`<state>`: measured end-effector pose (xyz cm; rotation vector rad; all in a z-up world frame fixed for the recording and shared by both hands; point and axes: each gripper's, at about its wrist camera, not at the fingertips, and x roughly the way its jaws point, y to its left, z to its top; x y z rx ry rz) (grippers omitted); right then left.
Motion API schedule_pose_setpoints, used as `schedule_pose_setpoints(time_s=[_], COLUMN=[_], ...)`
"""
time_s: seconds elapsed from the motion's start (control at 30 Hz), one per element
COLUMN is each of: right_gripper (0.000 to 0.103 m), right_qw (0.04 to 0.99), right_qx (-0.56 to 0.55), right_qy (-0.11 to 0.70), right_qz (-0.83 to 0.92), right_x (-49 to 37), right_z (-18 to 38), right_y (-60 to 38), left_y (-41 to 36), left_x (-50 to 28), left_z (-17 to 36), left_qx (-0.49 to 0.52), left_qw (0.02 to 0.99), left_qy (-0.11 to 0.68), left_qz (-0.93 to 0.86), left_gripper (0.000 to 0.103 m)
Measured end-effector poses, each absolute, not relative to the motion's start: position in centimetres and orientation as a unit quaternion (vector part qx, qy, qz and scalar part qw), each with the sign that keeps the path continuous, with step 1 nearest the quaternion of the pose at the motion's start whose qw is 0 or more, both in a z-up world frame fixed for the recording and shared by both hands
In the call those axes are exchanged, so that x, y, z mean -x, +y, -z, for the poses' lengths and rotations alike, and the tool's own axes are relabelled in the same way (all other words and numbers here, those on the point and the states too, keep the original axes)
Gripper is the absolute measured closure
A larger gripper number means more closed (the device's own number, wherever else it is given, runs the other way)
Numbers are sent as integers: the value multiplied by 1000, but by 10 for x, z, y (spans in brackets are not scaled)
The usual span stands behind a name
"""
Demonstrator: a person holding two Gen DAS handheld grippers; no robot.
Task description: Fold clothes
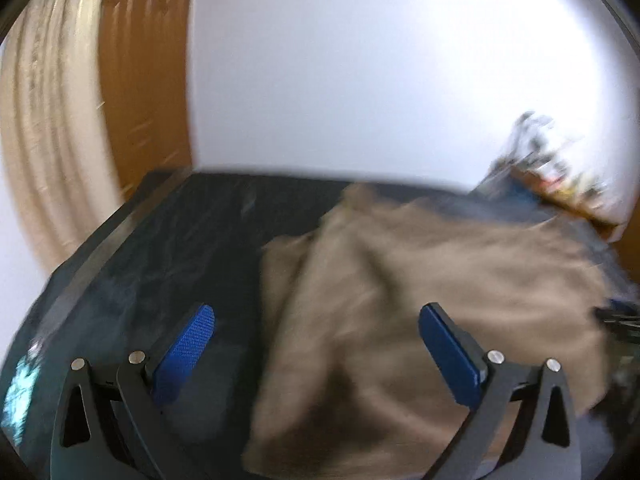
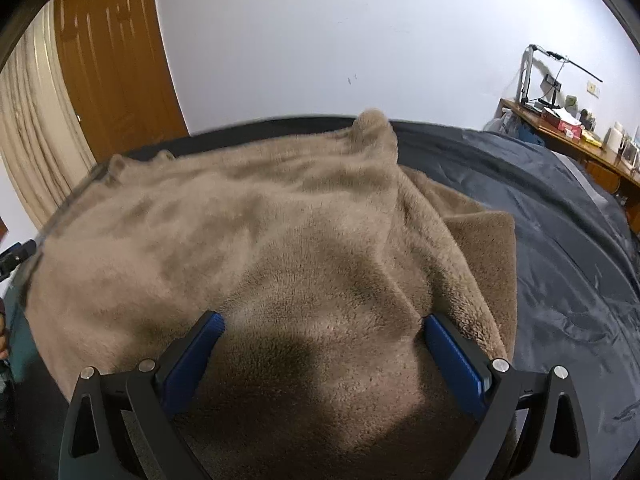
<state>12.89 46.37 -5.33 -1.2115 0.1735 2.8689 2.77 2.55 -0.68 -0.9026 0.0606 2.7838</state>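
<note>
A dark sheet (image 2: 560, 240) covers the bed, with a white wall (image 2: 320, 40), wooden door (image 2: 108, 52), curtain (image 2: 36, 128) and cluttered desk (image 2: 568, 128) behind. The tan fleece (image 2: 280, 240) lies rumpled on it. The left gripper (image 1: 316, 344) and right gripper (image 2: 320, 356) are spread wide, holding nothing. The left view is motion-blurred.

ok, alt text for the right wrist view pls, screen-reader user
The right gripper, its blue-padded fingers spread wide, sits over a fluffy tan garment lying rumpled on a dark blue bed cover. Behind are a white wall, a wooden door with a beige curtain on the left, and a cluttered wooden desk on the right.
</note>
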Motion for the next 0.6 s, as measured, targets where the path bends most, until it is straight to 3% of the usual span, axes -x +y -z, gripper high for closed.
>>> schedule_pose_setpoints(time_s=[0.13, 0.23, 0.47, 0.6], right_gripper=[1, 1, 1, 1], right_qw=[27, 8, -62, -67], right_qx=[337, 310, 412, 416], right_qy=[76, 87, 27, 32], right_qz=[-938, -947, -909, -906], right_x=[-142, -148, -127, -126], right_z=[40, 34, 60, 63], right_y=[470, 469, 434, 436], left_y=[53, 71, 71, 78], left_x=[-48, -33, -3, -4], left_z=[-3, 24, 60, 62], left_qx=[257, 308, 414, 415], left_qw=[182, 176, 180, 178], left_qy=[43, 87, 60, 75], left_qz=[-948, -931, -890, -889], left_gripper=[0, 0, 0, 0])
